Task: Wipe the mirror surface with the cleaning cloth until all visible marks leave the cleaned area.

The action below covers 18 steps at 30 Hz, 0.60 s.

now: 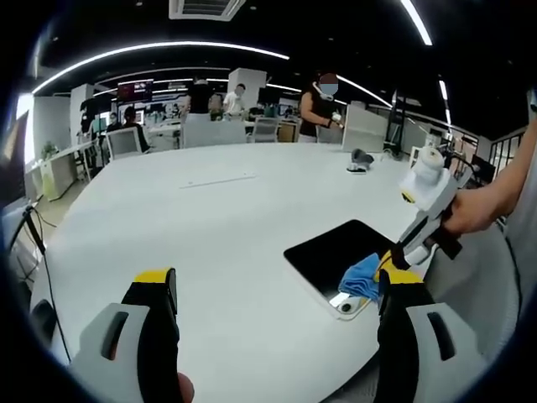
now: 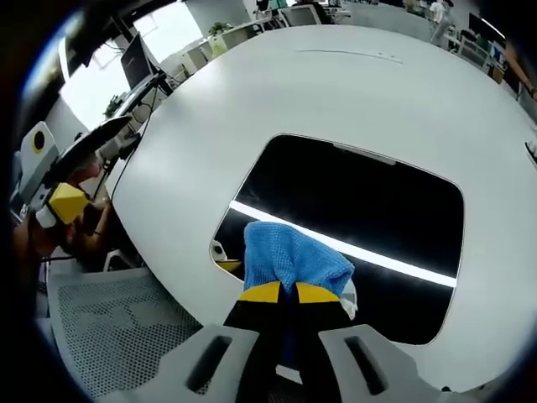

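Observation:
A dark rectangular mirror (image 2: 361,210) lies flat on the round white table (image 2: 252,101), reflecting a bright ceiling light as a stripe. My right gripper (image 2: 287,292) is shut on a blue cleaning cloth (image 2: 289,256), which rests on the mirror's near edge. In the left gripper view the mirror (image 1: 331,252) sits at the right with the blue cloth (image 1: 361,277) on its near corner, held by the right gripper (image 1: 394,262) in a person's hand. My left gripper (image 1: 281,290) is open above the table, well left of the mirror, with nothing between its fingers.
A small dark object (image 1: 359,161) sits on the far side of the table. Office chairs, desks and several people stand beyond the table (image 1: 210,201). A grey mesh chair seat (image 2: 117,323) lies below the table edge near the mirror.

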Tool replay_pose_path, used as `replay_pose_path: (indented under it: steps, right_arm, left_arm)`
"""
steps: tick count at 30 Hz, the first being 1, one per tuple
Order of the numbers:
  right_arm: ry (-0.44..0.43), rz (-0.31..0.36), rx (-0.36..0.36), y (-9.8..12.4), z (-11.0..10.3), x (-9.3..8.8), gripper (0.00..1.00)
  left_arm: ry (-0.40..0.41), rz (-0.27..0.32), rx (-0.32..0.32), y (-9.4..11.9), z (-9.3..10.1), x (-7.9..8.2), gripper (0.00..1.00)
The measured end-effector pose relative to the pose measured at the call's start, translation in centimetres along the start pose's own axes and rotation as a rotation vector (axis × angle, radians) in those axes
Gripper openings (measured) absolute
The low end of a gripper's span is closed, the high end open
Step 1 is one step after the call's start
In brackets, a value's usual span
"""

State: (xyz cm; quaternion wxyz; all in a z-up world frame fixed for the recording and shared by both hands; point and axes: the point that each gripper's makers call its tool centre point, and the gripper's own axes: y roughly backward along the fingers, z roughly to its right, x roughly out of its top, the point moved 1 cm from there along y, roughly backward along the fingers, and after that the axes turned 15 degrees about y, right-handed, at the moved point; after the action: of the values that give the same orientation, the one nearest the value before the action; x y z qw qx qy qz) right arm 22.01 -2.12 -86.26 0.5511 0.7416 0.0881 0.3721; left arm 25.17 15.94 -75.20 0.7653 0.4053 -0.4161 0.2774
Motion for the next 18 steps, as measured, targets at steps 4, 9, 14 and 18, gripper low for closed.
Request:
replay_pose_path:
  steps: [4,9,14,18]
  right_arm:
    - [-0.009,0.003,0.008,0.1,0.0,-0.1,0.0]
    - [-0.028,0.008,0.016,0.2,0.2,-0.3,0.0]
    - [-0.034,0.001,0.021,0.6,0.7,-0.9,0.0]
    - [-0.037,0.001,0.019,0.7,1.1,-1.2,0.0]
  left_arm:
    - [0.004,0.006,0.003,0.1,0.0,0.1,0.99]
    - [0.001,0.003,0.007,0.3,0.1,-0.2,0.99]
    - [0.004,0.01,0.016,0.6,0.0,-0.3,0.99]
    - [0.011,0.006,0.021,0.5,0.0,-0.6,0.99]
